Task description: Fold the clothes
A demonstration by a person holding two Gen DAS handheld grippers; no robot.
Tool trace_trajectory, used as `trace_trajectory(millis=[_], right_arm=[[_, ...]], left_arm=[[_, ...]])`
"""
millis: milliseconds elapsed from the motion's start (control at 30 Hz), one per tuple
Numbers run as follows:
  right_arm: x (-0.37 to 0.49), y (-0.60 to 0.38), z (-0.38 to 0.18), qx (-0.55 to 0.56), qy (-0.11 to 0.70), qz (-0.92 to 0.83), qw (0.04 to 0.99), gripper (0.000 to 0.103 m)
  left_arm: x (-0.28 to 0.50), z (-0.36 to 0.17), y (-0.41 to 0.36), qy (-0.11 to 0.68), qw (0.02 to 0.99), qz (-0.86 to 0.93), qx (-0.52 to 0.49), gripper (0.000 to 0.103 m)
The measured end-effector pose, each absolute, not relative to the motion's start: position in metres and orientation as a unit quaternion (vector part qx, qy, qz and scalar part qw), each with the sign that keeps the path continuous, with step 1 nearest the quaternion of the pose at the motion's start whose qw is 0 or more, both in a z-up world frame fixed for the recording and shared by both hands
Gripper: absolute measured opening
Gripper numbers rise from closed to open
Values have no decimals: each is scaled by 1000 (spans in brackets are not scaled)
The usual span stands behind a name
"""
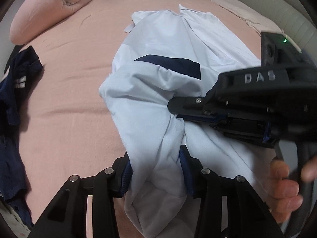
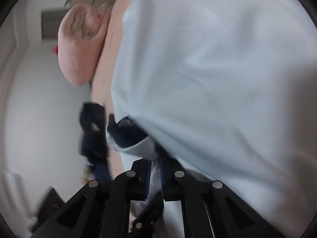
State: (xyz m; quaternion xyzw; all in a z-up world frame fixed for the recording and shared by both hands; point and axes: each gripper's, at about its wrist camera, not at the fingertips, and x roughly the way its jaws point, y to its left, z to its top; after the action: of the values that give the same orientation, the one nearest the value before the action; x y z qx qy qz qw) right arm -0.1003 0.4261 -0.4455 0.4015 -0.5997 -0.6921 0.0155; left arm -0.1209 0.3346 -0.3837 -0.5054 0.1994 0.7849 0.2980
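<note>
A white garment point(image 1: 168, 39) with a navy band point(image 1: 172, 63) lies lengthwise on the pink bed sheet point(image 1: 69, 79). My left gripper point(image 1: 156, 164) is at its near end, blue pads pressed on a thick bunch of the white cloth. My right gripper point(image 1: 174, 110) comes in from the right and is shut on a fold in the garment's middle. A hand point(image 1: 285, 188) holds its handle. The right wrist view is blurred. There the white garment point(image 2: 218, 69) fills the right side, a navy-trimmed part point(image 2: 124, 132) hangs ahead, and thin cloth is pinched in the right gripper point(image 2: 156, 164).
A rolled pink duvet point(image 1: 45, 10) lies at the far left corner of the bed and shows blurred as the pink duvet point(image 2: 79, 49). Dark navy clothes point(image 1: 11, 109) lie at the bed's left edge. A padded beige headboard point(image 1: 267, 6) borders the far right.
</note>
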Motion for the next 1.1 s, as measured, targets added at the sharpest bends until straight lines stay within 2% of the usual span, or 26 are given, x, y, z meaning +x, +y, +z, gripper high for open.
trace_trajectory(millis=[167, 233, 333, 433, 467, 500, 567, 667, 767, 867, 1100], right_arm=[[-105, 423, -438, 420, -568, -708, 14, 1], [-107, 422, -435, 423, -562, -711, 18, 6], [-107, 427, -435, 430, -571, -699, 21, 3], [-105, 424, -422, 430, -543, -721, 1, 3], [-105, 421, -412, 426, -514, -745, -11, 3], [-104, 418, -401, 420, -484, -767, -22, 3], [-104, 413, -384, 410, -429, -804, -42, 3], [-98, 417, -371, 395, -424, -813, -50, 3], [-96, 423, -367, 391, -427, -814, -55, 3], [-93, 428, -365, 391, -414, -819, -69, 3], [-84, 434, -370, 386, -420, -817, -79, 3]], left_arm=[[-113, -384, 340, 219, 292, 791, -491, 43], [-114, -382, 338, 214, 289, 791, -495, 46], [-115, -379, 338, 209, 285, 789, -502, 47], [-110, -371, 338, 208, 289, 793, -494, 46], [-107, -368, 338, 206, 297, 794, -489, 42], [-104, -365, 337, 205, 302, 795, -483, 33], [-102, -359, 334, 199, 306, 801, -475, 27], [-105, -349, 325, 156, 321, 801, -480, 19], [-109, -341, 316, 100, 343, 792, -495, 17], [-121, -339, 326, 83, 355, 781, -508, 16], [-125, -361, 321, 142, 340, 772, -519, 16]])
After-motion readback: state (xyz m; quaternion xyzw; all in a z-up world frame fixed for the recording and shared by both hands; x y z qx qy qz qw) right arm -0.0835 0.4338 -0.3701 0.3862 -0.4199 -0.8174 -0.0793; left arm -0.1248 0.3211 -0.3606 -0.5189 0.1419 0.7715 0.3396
